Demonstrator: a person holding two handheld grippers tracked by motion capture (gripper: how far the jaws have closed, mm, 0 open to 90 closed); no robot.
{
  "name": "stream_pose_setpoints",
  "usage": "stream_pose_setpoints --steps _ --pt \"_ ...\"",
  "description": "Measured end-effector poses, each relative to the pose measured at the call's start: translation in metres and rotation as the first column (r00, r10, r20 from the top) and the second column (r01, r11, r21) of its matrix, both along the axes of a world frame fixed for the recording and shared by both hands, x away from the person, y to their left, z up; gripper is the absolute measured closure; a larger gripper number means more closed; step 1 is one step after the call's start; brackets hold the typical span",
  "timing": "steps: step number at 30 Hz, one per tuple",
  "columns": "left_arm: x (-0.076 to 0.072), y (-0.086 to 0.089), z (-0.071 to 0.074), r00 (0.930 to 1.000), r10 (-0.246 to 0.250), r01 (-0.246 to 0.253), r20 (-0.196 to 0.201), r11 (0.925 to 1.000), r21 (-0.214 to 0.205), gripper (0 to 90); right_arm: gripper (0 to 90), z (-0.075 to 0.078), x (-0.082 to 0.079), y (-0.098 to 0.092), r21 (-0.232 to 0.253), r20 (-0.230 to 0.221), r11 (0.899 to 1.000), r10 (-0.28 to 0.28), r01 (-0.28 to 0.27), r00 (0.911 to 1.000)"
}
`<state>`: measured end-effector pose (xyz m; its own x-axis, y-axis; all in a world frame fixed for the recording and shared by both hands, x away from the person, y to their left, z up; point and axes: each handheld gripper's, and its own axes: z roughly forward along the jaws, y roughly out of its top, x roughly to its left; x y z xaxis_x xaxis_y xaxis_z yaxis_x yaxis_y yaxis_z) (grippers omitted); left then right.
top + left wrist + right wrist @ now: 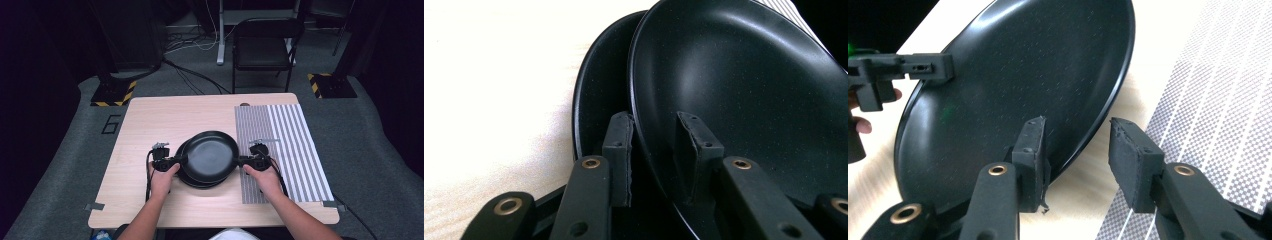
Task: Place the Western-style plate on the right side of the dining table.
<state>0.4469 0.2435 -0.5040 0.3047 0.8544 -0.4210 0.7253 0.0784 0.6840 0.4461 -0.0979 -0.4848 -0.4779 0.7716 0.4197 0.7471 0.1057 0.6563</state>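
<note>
Two black plates (209, 159) sit stacked near the middle of the wooden surface (150, 120), the upper plate (744, 95) shifted toward the one striped mat (285, 145) and overlapping the lower plate (599, 100). The left tool (655, 150) has its jaws on either side of the upper plate's rim, one pad inside the dish and one beneath it, clamped on it. The right tool (1075, 160) meets the opposite edge (1098, 115); its jaws are parted, the rim against one pad with a clear gap to the other.
</note>
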Motion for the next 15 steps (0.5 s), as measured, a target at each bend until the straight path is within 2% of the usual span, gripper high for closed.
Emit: stream_pose_setpoints --steps 8,15 --pt "0.000 -0.001 0.001 1.0000 -0.004 0.004 0.001 1.0000 -0.004 65.8 58.6 0.003 -0.012 0.003 -0.010 -0.004 1.000 0.014 -0.014 0.9999" --pt "-0.001 -0.002 0.001 1.0000 -0.001 0.001 0.004 0.9999 0.010 66.9 58.1 0.003 -0.020 0.002 0.021 -0.029 1.000 0.007 -0.006 0.9996"
